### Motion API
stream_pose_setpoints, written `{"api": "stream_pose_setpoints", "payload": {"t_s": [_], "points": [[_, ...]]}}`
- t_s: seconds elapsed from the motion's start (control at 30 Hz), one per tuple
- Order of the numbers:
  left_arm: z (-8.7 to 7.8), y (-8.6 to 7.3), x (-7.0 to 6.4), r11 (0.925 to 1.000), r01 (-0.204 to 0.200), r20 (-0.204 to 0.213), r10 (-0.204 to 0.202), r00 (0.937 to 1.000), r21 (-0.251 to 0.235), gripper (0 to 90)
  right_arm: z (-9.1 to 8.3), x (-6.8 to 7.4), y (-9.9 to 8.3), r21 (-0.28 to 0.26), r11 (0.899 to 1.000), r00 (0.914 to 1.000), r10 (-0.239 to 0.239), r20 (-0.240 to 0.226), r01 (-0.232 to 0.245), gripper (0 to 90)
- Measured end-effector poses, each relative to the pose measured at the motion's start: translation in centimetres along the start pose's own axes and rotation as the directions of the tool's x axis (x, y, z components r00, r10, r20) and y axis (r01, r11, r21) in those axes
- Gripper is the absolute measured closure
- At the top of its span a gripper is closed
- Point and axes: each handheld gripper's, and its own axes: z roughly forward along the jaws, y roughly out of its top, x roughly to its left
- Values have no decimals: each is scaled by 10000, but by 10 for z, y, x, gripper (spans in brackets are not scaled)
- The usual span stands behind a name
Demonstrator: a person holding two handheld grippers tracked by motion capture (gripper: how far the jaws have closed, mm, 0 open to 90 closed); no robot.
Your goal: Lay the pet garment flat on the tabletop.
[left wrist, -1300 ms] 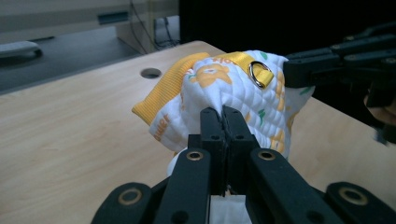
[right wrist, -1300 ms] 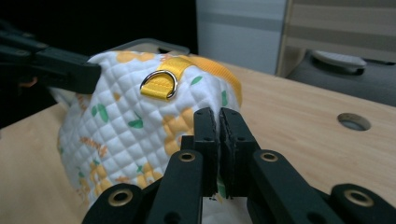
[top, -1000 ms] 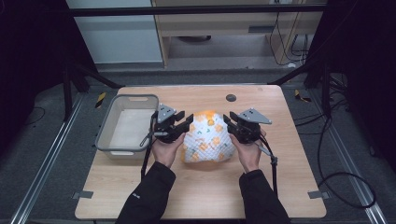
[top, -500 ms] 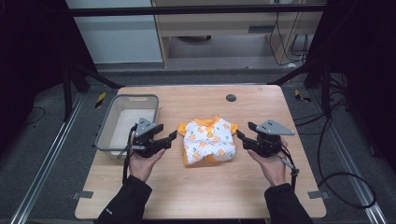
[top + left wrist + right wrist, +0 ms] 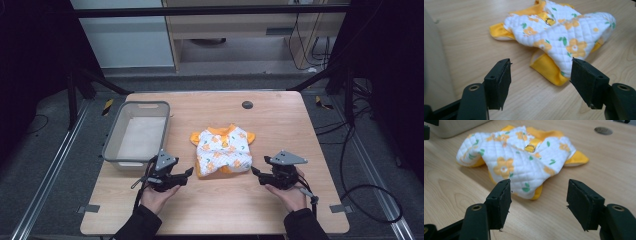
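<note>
The folded floral garment [image 5: 223, 151] lies at the table's [image 5: 280, 120] centre. Left gripper [image 5: 186, 173] at seven o'clock and right gripper [image 5: 256, 174] at five o'clock both gape, holding nothing. A grey bin [image 5: 111, 145] at nine o'clock holds white lining.

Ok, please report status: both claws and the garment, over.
Left claw open, right claw open, both empty. Garment folded on table, between claws, untouched. Bin off left; nothing in the way.

Folded garment [image 5: 222, 150] hides its underside — basket [image 5: 116, 150] interior blurred.
</note>
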Motion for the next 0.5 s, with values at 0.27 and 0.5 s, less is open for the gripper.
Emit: {"api": "stream_pose_setpoints", "payload": {"t_s": [0.27,0.5], "points": [[16,-10,-15,9974,-436,249,422,9988,571,334,23,6,-14,597,9982,9991,55,-419,-30,360],[35,-12,-27,9944,-730,427,699,9966,758,399,42,7,-19,954,9954,9980,148,-619,-89,392]]}}
